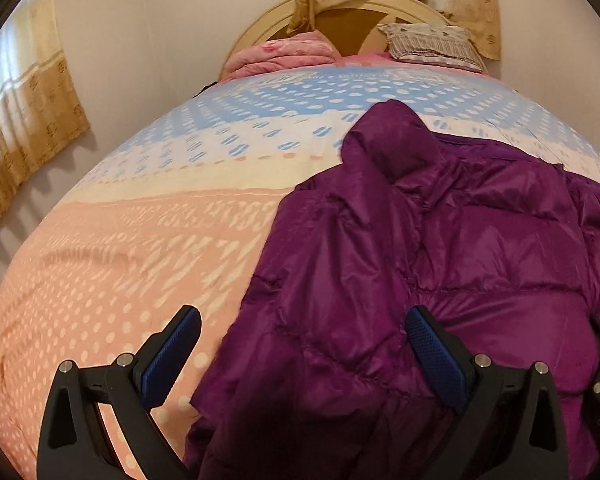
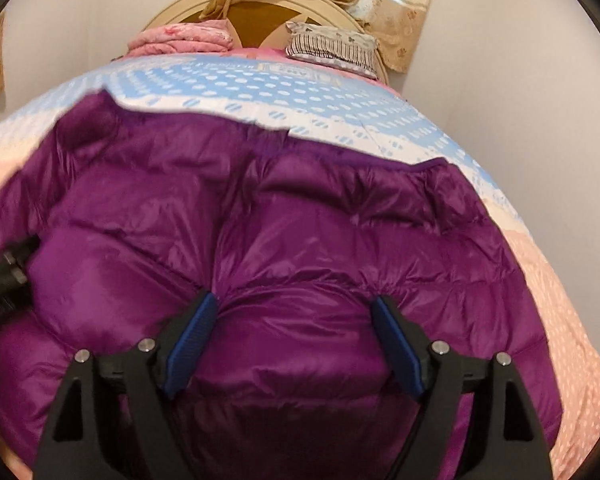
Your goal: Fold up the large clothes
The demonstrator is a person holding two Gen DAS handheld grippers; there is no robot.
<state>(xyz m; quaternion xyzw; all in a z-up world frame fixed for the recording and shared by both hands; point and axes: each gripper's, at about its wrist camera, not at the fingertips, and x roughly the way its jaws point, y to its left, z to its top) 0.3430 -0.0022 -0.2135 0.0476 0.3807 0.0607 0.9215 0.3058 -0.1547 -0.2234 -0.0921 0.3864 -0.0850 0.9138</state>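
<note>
1. We see a big purple puffy jacket (image 2: 292,240) lying on a bed. It is soft and shiny, with stitched lines across it.
2. The bed has a spotty bedspread (image 1: 140,240). It is pink near us and blue and white farther away.
3. In the left wrist view, the jacket lies on the right half of the bedspread. The left half of the bedspread is bare. One bunched-up part of the jacket, maybe a sleeve, sticks up toward the far end of the bed.
4. In the right wrist view, the jacket fills most of the picture. Its far edge runs across the blue and white part of the bedspread.
5. Our left gripper (image 1: 303,322) has its two blue fingers spread wide. Nothing is pinched between them. One finger is over the pink bedspread and the other is over the jacket's left edge.
6. Our right gripper (image 2: 296,308) also has its fingers spread wide. A puffy bump of the jacket sits between them. The left pad (image 2: 188,350) looks like it touches the cloth, but the pads do not squeeze it.
7. At the far end of the bed we see a round cream headboard (image 2: 180,4).
8. A folded pink blanket (image 2: 180,38) lies at the far end on the left.
9. A stripy pillow (image 2: 332,46) lies at the far end on the right.
10. Tan curtains (image 1: 28,120) hang on the wall at the left and above the headboard.
</note>
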